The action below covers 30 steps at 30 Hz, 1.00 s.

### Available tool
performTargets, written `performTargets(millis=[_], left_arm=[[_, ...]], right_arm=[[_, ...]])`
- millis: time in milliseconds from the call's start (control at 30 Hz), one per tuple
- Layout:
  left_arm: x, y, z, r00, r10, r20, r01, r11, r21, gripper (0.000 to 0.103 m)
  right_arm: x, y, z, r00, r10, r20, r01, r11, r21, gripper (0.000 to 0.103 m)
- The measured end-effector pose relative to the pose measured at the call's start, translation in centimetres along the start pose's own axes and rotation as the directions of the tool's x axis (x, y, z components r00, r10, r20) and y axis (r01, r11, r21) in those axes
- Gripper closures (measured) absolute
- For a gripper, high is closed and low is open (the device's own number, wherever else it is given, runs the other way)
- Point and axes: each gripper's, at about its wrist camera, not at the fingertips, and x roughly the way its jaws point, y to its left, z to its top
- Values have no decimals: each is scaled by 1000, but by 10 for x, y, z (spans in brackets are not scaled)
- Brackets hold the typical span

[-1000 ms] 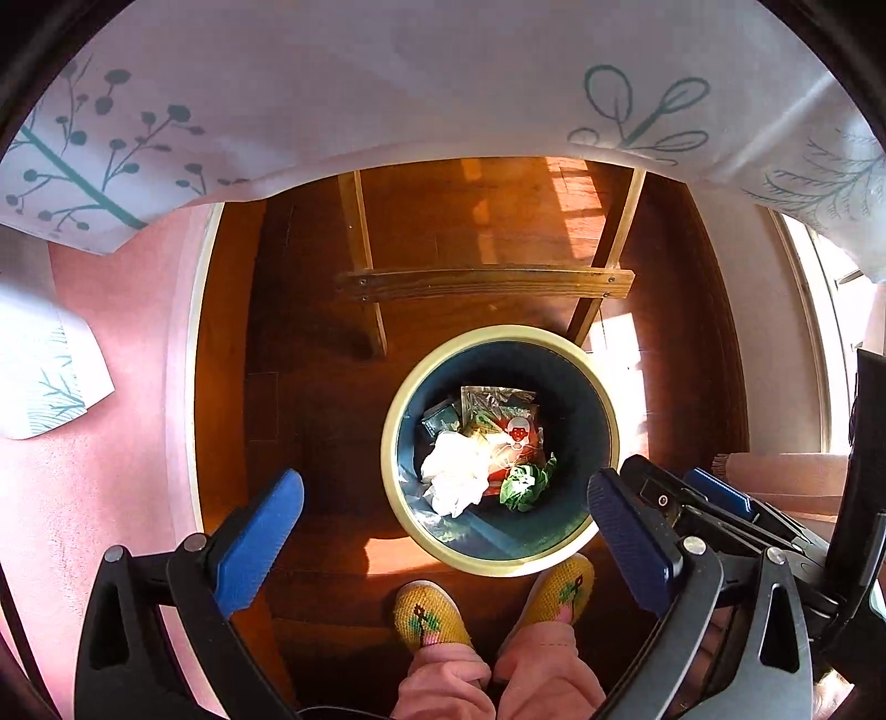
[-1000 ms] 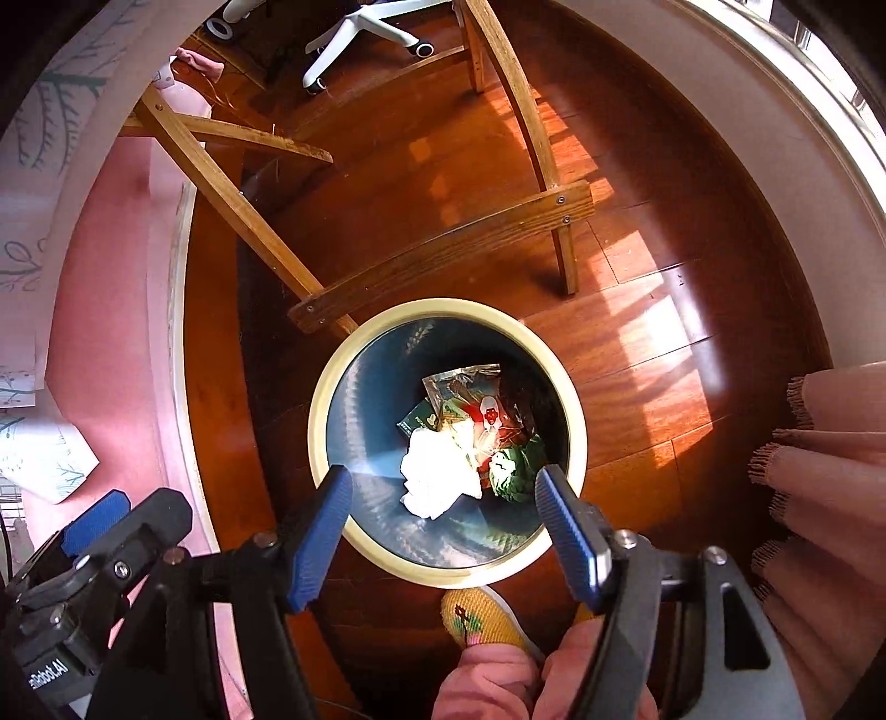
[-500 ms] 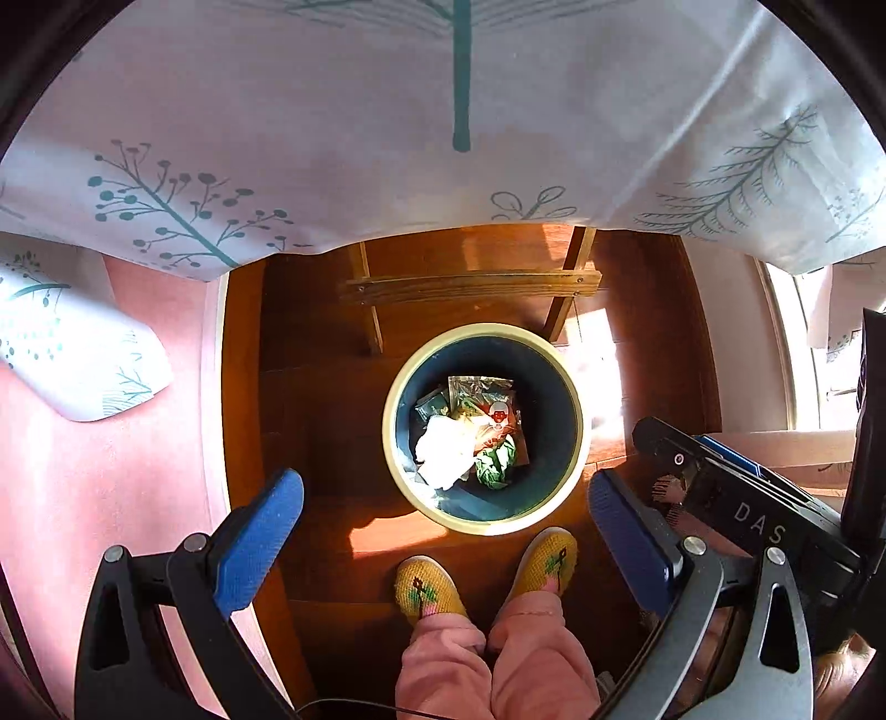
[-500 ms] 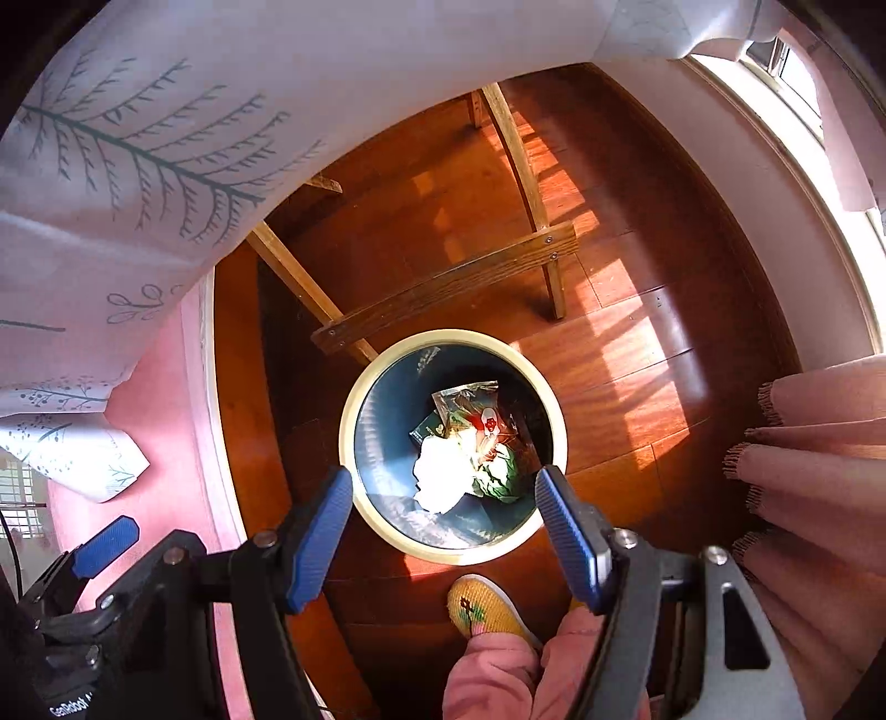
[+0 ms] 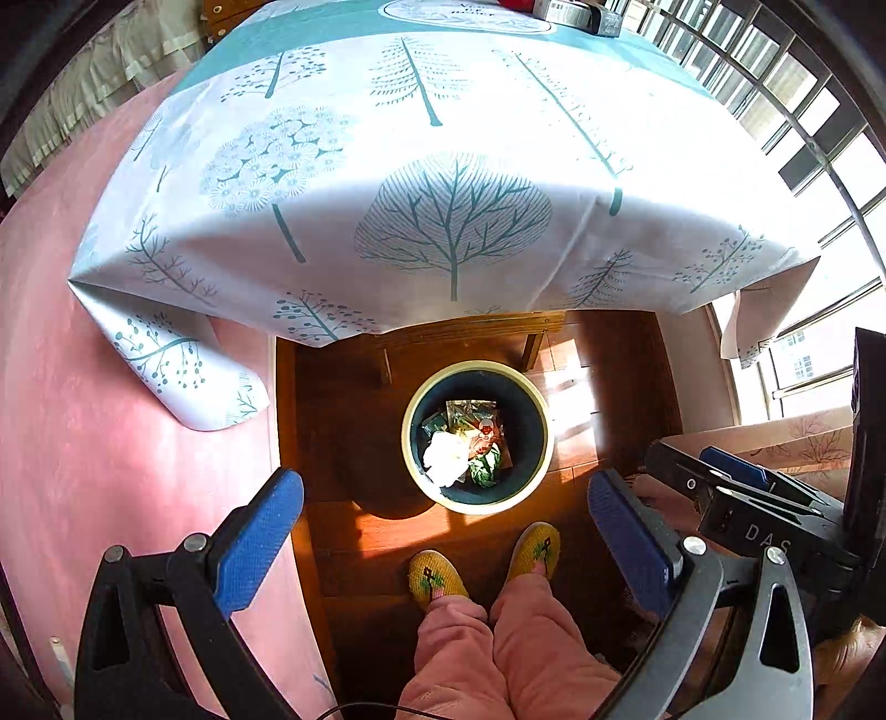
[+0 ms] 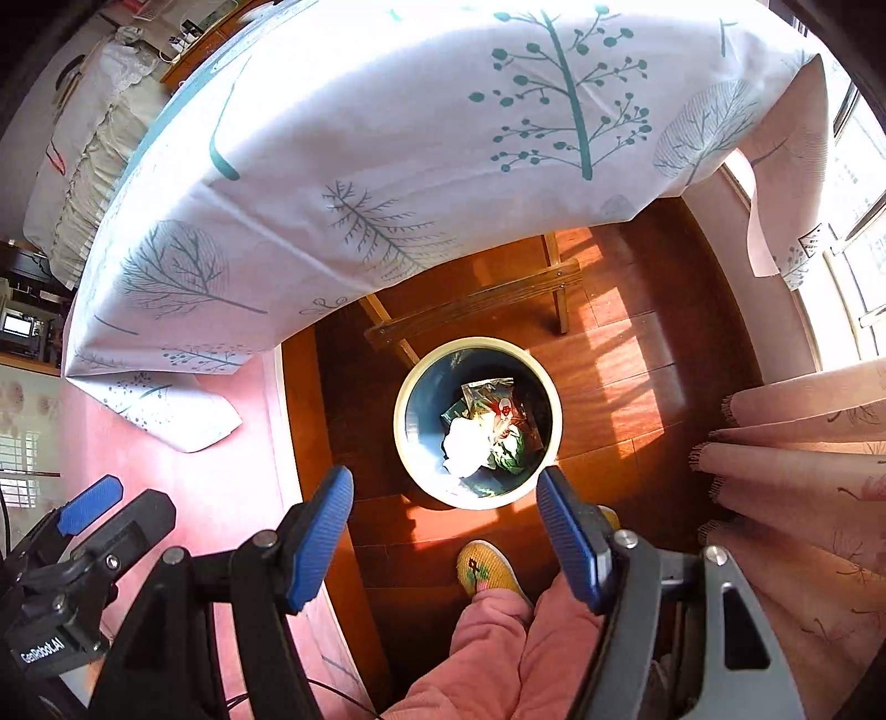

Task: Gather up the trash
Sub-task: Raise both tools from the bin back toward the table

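A round bin with a cream rim (image 5: 545, 421) (image 6: 400, 437) stands on the wooden floor below the table edge. Inside lie a white crumpled tissue (image 5: 446, 457) (image 6: 468, 443), a clear snack wrapper (image 5: 476, 415) (image 6: 493, 396) and a green wrapper (image 5: 485, 471) (image 6: 512, 454). My left gripper (image 5: 446, 526) is open and empty, high above the bin. My right gripper (image 6: 446, 507) is open and empty, also high above it. The right gripper shows at the right of the left wrist view (image 5: 736, 498); the left gripper shows at the lower left of the right wrist view (image 6: 94, 531).
A table with a white tree-print cloth (image 5: 421, 183) (image 6: 387, 166) fills the upper view; dark items (image 5: 576, 14) sit at its far end. A wooden stool frame (image 6: 476, 304) stands behind the bin. Pink wall (image 5: 111, 415), curtain (image 6: 803, 454), my slippered feet (image 5: 437, 576).
Both grippers have risen well above the bin and tilted up, so the bin looks smaller and the tabletop has come into view. Both stay open and empty.
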Motion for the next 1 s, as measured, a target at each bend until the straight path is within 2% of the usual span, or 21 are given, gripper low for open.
performTargets(millis=[167,400,633,767,900,1000], left_arm=[[-57,-5,4,997,-14,78,10,999,53,1],[-113,-3,21,984,-55,169,42,996,80,1],[-154,-3,41,956,-53,289,17,992,126,1],[-174,-2,55,937,-42,348,-9,990,144,1],[-182,-1,74,934,-65,351,10,988,156,1],[-183,-2,91,934,-65,350,13,989,149,1]], right_arm=[[-47,11,-4,999,5,35,-3,999,-35,34],[-110,32,1,988,15,154,-2,997,-82,34],[-158,56,15,955,18,295,20,992,-125,34],[-183,70,26,924,14,383,45,988,-145,34],[-203,81,40,892,1,452,82,983,-165,34],[-210,82,55,889,12,458,67,985,-157,34]])
